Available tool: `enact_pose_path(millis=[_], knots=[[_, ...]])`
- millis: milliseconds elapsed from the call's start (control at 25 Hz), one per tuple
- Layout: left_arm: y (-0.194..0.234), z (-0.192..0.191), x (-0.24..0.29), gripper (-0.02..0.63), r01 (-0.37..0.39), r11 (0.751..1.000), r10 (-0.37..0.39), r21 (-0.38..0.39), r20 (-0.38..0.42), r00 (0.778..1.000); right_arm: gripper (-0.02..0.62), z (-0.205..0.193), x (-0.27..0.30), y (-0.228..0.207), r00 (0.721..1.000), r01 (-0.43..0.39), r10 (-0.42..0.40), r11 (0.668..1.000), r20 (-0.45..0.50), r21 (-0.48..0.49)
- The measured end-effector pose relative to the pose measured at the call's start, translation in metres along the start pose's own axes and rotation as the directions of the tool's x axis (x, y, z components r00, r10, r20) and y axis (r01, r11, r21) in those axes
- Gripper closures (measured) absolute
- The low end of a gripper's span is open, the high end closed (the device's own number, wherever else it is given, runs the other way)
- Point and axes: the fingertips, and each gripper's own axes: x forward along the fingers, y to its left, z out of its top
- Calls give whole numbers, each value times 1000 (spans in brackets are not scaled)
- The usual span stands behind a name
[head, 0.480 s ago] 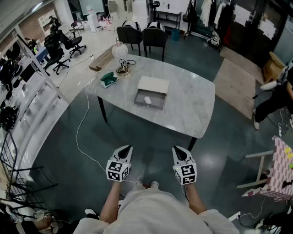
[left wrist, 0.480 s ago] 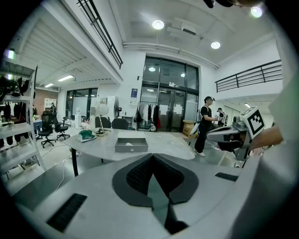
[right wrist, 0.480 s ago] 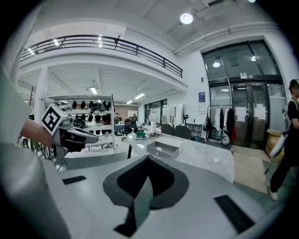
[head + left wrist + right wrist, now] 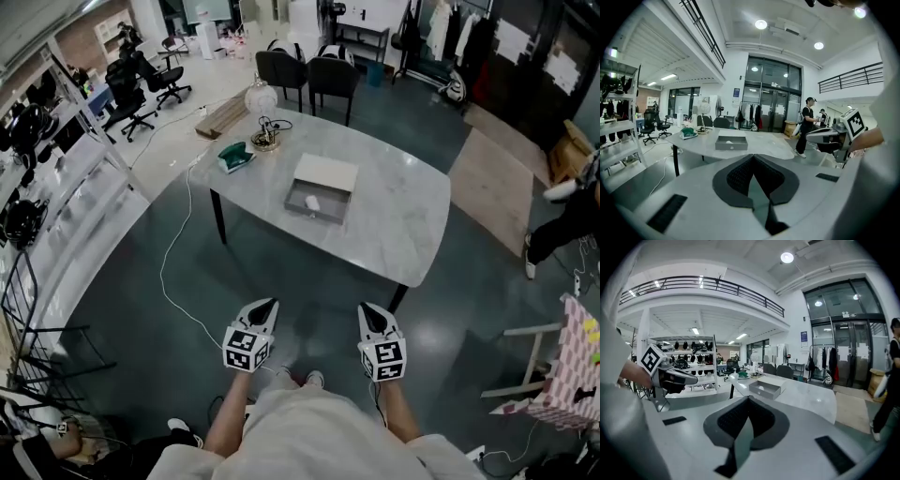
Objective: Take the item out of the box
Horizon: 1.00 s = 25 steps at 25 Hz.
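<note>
A grey open box (image 4: 320, 202) sits on the marble table (image 4: 394, 225), and its pale lid (image 4: 327, 172) lies just behind it. A small white item (image 4: 312, 201) rests inside the box. Both grippers are held low near my body, well short of the table. My left gripper (image 4: 266, 304) is shut with nothing in it, and so is my right gripper (image 4: 367, 308). In the left gripper view the box (image 4: 731, 143) stands far ahead beyond the closed left gripper (image 4: 753, 157). In the right gripper view the box (image 4: 765, 388) with the item (image 4: 761, 387) lies beyond the closed right gripper (image 4: 748, 399).
A green object (image 4: 232, 156), a cable bundle (image 4: 267, 139) and a glass lamp (image 4: 260, 97) stand at the table's far left. Two dark chairs (image 4: 309, 73) are behind it. Shelving (image 4: 56, 187) lines the left. A white cable (image 4: 178, 272) crosses the floor. A person (image 4: 567, 220) stands at the right.
The table and box sit slightly lower and nearer in the head view, as the view has moved forward a little. Both grippers stay shut and in the same pose.
</note>
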Motion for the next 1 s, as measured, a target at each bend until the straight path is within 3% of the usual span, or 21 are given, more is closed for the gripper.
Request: enact_pose_path(millis=[320,400,600,1000], knots=[[-2,-4,-7,592,-25,1000,25,-12,0,1000,594,0,-2,3,999,-35,35,999,16,8],[-3,-4,-9,592,-33,999,33,-13,1,999,554,0,0,7,998,-65,64,998,21,7],[-4,-10,-10,592,-48,999,48,-25,-10,999,339,1,5,12,994,-109,109,994,26,5],[1,-8,4,592,-43,999,42,-27,-19,999,313,-1,19,8,994,-114,114,993,3,-14]])
